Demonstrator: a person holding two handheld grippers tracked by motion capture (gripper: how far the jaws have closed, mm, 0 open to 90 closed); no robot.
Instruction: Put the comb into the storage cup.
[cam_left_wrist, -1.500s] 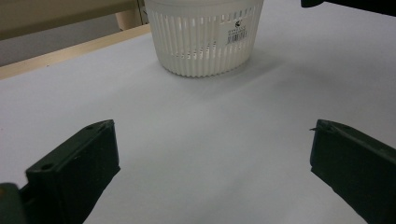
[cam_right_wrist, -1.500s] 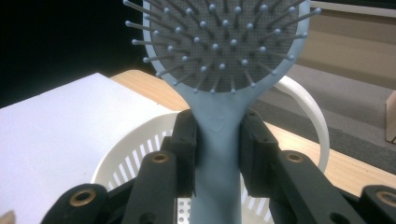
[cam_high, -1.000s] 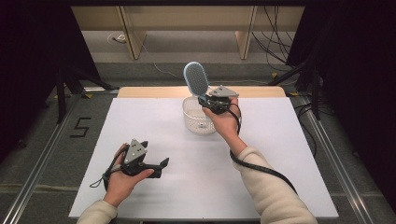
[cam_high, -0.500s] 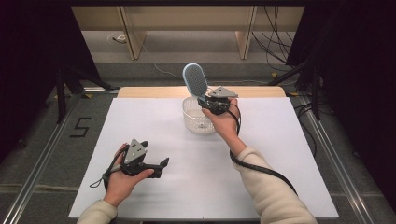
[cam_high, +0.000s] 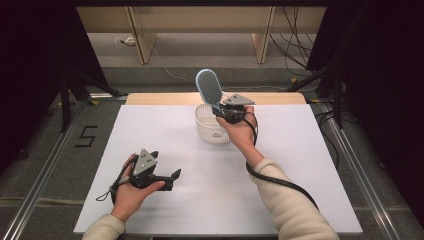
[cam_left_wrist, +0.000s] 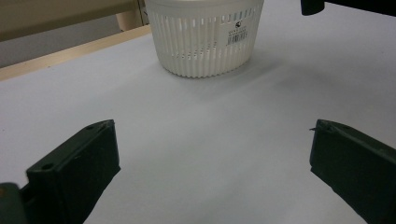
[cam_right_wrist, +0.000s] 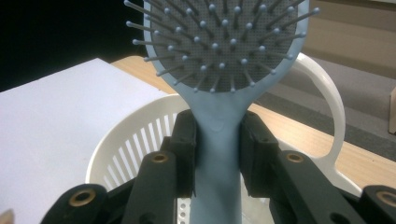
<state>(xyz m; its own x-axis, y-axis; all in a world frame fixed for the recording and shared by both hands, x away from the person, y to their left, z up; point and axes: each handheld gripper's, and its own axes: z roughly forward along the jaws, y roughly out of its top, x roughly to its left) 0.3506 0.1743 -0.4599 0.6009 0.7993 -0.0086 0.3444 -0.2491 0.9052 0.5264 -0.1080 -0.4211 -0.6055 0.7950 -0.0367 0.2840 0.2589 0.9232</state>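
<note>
Right gripper view: your right gripper (cam_right_wrist: 218, 140) clamped the brush (cam_right_wrist: 219, 70) handle, head up, just above the basket (cam_right_wrist: 135, 140). Your left gripper (cam_high: 172, 176) sat open, well short of the basket.

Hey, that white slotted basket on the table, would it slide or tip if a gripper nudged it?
The white slotted basket looks like thin plastic, so probably light and apt to slide on the smooth white table. It is wide and squat, so tipping seems unlikely. The slotted walls may flex a little under a squeeze.
</note>
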